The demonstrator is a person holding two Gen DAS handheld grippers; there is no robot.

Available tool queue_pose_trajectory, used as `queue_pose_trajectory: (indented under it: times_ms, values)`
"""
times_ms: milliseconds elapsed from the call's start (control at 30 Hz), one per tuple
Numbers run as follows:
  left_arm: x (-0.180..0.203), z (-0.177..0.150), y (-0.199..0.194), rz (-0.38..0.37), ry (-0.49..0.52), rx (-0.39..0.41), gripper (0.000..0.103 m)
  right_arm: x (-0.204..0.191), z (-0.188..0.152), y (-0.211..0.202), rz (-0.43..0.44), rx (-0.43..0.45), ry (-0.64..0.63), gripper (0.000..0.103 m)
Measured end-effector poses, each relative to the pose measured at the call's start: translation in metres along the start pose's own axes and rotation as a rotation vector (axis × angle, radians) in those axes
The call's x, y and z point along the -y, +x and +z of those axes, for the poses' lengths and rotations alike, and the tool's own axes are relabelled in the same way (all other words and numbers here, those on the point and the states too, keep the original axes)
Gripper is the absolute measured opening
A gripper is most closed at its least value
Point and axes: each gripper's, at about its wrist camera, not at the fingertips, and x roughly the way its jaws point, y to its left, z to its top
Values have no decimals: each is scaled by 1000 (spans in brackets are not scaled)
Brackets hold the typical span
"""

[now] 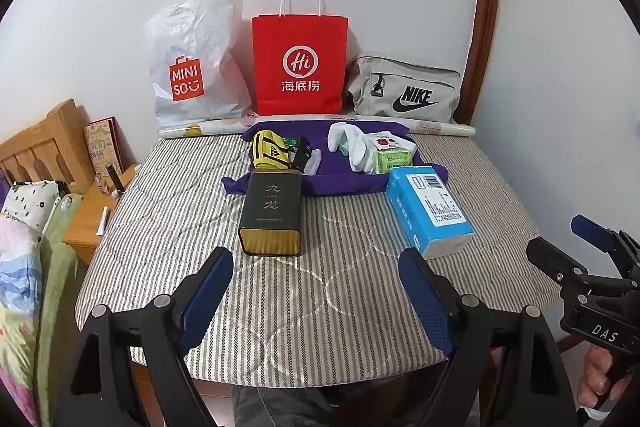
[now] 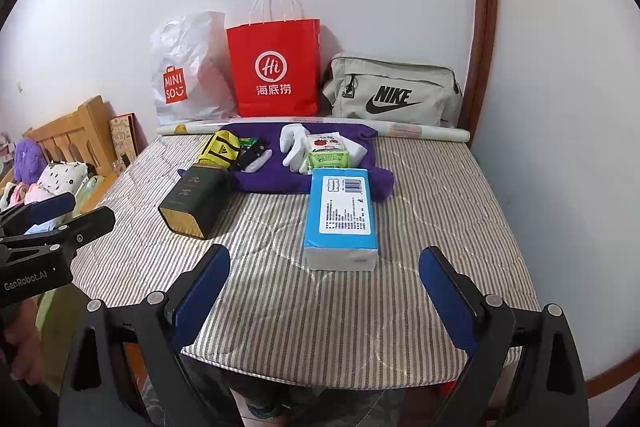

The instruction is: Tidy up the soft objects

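Over the near edge of the striped mattress (image 1: 320,287) you've got both sets of tongs hanging, angled down and holding nothing: the left tongs (image 1: 316,291) stand wide apart with only bare ticking between the blue pads, and the right tongs (image 2: 324,291) are spread just as wide, empty too. Looks like a starting pose to me, everything laid out and nothing taken up yet. Your soft things sit at the far side on the purple cloth (image 1: 340,183): the white gloves (image 1: 352,147), the small tissue packets (image 1: 394,155) touching them, and the yellow pouch (image 1: 272,151) off to the left of that spread. The blue tissue pack (image 2: 340,215) lies nearer, dead ahead of your right tongs, one end on the cloth's edge, so I'd judge it the easy first pick. The dark tin (image 1: 272,215) lies on its side in front of your left tongs, butted against the cloth; it's hard, and it blocks a straight reach to the pouch. Along the wall wait the white plastic bag (image 1: 196,67), the red paper bag (image 1: 300,63) and the grey sports bag (image 1: 404,91), likely where things go, with a paper roll (image 1: 208,129) lying across in front of them
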Motion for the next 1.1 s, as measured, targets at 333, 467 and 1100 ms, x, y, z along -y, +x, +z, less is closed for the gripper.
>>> queue_pose_trajectory:
  times_ms: [333,467,1100]
  values:
    - [0,0,0,1,-1,2,84,0,-1,0,-1,-3,0,95]
    - [0,-1,-1,2,-2,1,84,0,-1,0,0,-4,0,95]
    - [-1,0,-1,8,-6,-1,84,-1,-1,2,6,-4,-3,95]
